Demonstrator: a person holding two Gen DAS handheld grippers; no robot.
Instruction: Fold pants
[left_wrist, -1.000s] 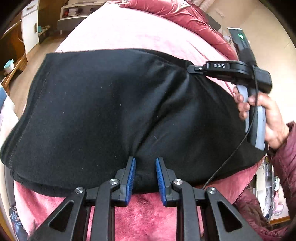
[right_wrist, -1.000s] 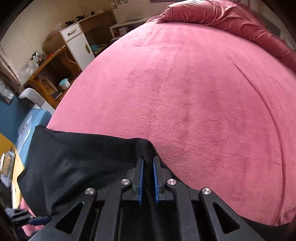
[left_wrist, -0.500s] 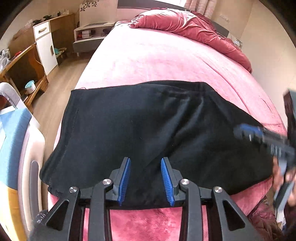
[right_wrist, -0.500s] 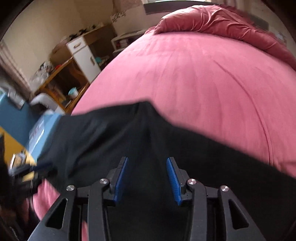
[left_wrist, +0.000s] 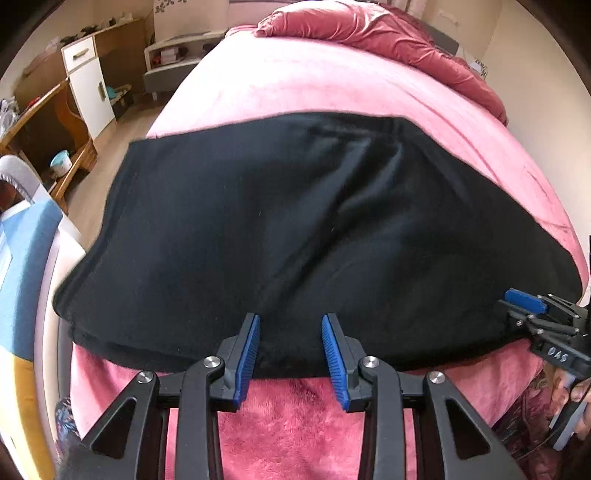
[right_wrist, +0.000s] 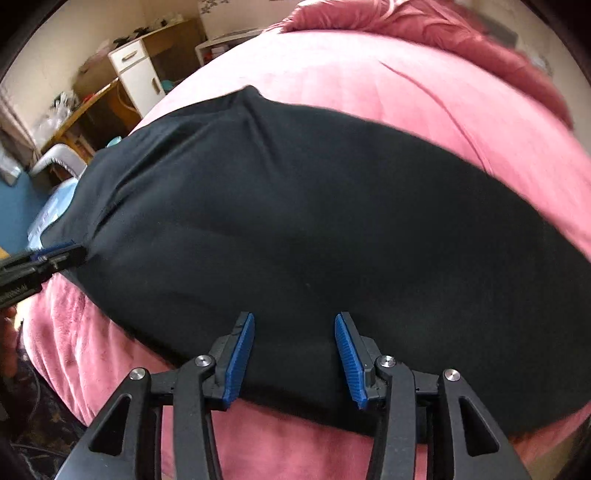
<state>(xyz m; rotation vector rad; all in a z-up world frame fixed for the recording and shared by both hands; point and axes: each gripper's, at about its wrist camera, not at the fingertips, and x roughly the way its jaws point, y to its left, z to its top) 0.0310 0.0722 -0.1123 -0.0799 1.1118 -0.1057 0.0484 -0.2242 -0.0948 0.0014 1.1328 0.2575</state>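
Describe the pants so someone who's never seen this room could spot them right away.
Start at the big bed with the pink blanket that fills most of the room. Near its closer edge, spread flat across the width, lie the pants, folded into a broad slab. They are the only black thing on the bed, unlike the crumpled dark pink quilt at the far end.

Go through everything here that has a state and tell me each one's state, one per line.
black pants: folded, lying flat across the bed, a few creases, held by nothing
left tool: open, jaws just widened, over the pants' near edge, pads not pressing cloth
right tool: open, jaws just widened, over the pants' near edge, pads not pressing cloth
pink bed cover: spread smooth
red duvet: bunched at the far end
white cabinet: door shut
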